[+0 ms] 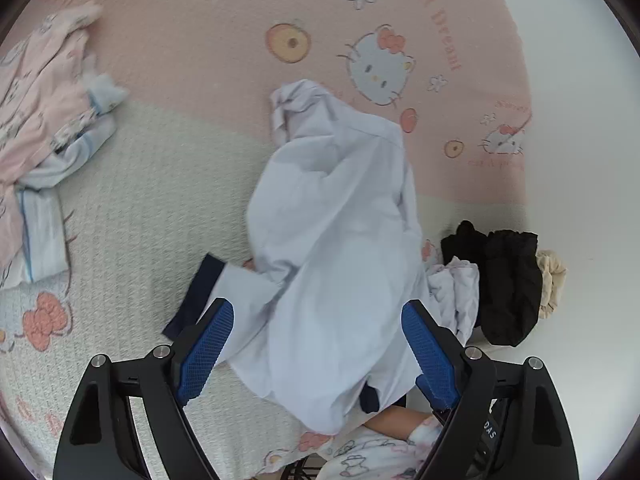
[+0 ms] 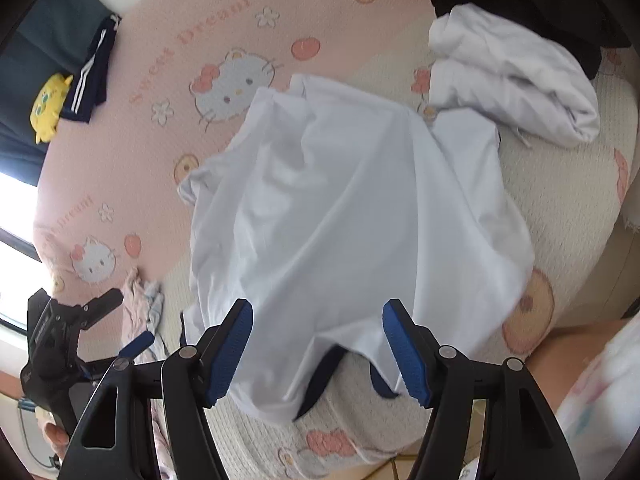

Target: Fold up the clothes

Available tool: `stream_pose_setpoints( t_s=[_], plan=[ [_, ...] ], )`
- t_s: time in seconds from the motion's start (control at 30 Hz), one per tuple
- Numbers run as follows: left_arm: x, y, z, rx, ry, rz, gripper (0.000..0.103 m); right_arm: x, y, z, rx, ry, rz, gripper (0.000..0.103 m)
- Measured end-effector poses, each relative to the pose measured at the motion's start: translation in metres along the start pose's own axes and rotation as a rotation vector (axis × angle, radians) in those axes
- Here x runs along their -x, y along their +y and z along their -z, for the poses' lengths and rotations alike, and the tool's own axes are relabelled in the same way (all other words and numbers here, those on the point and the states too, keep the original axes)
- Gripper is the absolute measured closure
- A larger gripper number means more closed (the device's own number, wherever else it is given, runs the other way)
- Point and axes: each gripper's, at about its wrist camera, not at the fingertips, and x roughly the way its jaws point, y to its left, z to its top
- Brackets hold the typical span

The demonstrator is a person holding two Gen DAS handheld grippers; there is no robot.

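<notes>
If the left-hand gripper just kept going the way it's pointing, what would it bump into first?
Most likely the crumpled white shirt. The left gripper stands open and points down at the shirt, whose cloth fills the gap between its blue pads on the bed cover. How near it already is, the picture does not settle.

Hidden and cut-off parts

The shirt (image 1: 332, 232) covers its own navy trim and part of the bedspread (image 1: 160, 184); the pink garment (image 1: 36, 112) runs off-frame.

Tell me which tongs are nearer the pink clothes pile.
Left. In the right wrist view the left tongs reach in right beside the pink pile; the right tongs hang open over the white shirt, farther from it.
</notes>
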Motion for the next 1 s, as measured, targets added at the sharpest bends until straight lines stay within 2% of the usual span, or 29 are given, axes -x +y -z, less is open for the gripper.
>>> stream_pose_setpoints(
  t_s=[0.2,0.4,0.6,0.7,0.83,1.0],
  plan=[
    [-0.007,0.026,0.009,0.022,0.027,-0.029,0.017,-0.012,0.005,0.017,0.025,0.064,0.025,0.036],
    [-0.014,0.040,0.017,0.038,0.061,-0.033,0.017,-0.023,-0.006,0.029,-0.066,0.132,-0.027,0.036],
    [-0.015,0.044,0.025,0.021,0.053,-0.065,0.017,-0.033,-0.008,0.039,-0.089,0.195,-0.016,0.036],
    [-0.012,0.035,0.031,-0.088,0.023,-0.140,0.017,-0.038,-0.008,0.041,-0.098,0.221,-0.044,0.036],
    [-0.013,0.019,0.042,-0.300,-0.006,-0.289,0.017,-0.046,-0.012,0.044,-0.121,0.263,-0.063,0.036],
    [-0.019,0.011,0.055,-0.472,0.008,-0.421,0.017,-0.054,-0.015,0.044,-0.151,0.302,-0.100,0.036]
  ],
)
